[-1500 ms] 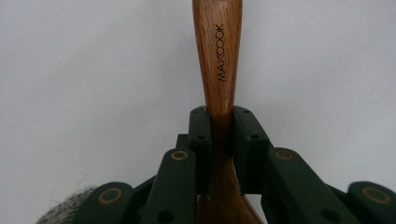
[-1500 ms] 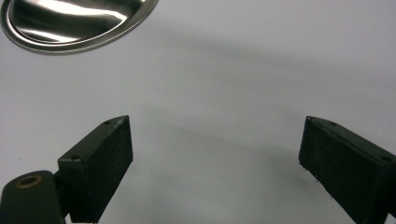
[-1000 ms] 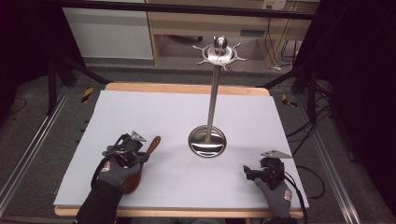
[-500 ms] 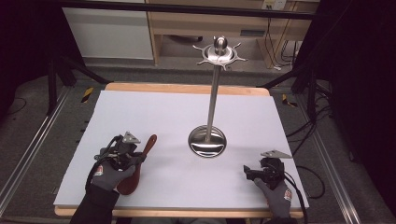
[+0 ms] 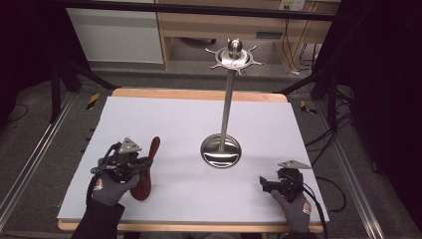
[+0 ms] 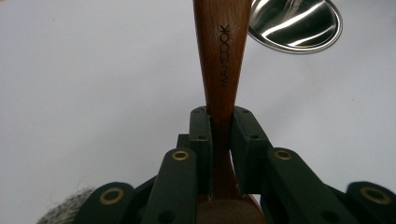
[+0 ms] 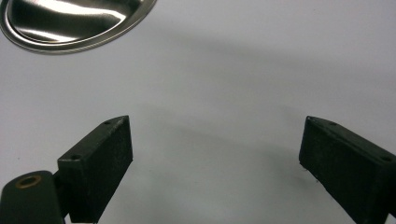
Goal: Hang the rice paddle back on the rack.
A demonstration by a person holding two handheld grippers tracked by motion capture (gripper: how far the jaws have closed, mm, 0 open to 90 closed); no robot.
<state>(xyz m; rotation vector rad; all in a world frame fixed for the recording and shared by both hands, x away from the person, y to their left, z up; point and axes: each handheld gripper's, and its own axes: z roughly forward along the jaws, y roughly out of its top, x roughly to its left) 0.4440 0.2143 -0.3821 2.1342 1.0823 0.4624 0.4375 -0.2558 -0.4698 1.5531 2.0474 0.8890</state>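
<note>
Dark brown wood is pinched between the black jaws of the left gripper (image 6: 219,126): they are closed on the narrow neck of a wooden utensil (image 6: 223,51), whose handle runs away from the jaws toward 12 o'clock in the left gripper view and bears the printed word "NAYCOOK". In the high view the left gripper (image 5: 130,162) sits at about 8 o'clock on the table, held by a gloved left hand (image 5: 110,185), and the wooden utensil (image 5: 148,167) lies along the white tabletop (image 5: 164,119), its rounded handle end toward 1 o'clock and its broader dark end toward 6 o'clock beside the glove.

The right gripper (image 7: 215,158) has its jaws spread wide with nothing between them, bare white surface under the gap. In the high view the right gripper (image 5: 278,181) rests at about 4 o'clock, held by a gloved right hand (image 5: 297,206).

Between the two, near the table's centre, stands a polished metal utensil stand (image 5: 227,99): a round dished base (image 5: 221,151), a slim upright pole, and a ring of hooks (image 5: 234,56) at the top. The base shows at 1 o'clock in the left gripper view (image 6: 295,24) and 11 o'clock in the right gripper view (image 7: 74,21).
</note>
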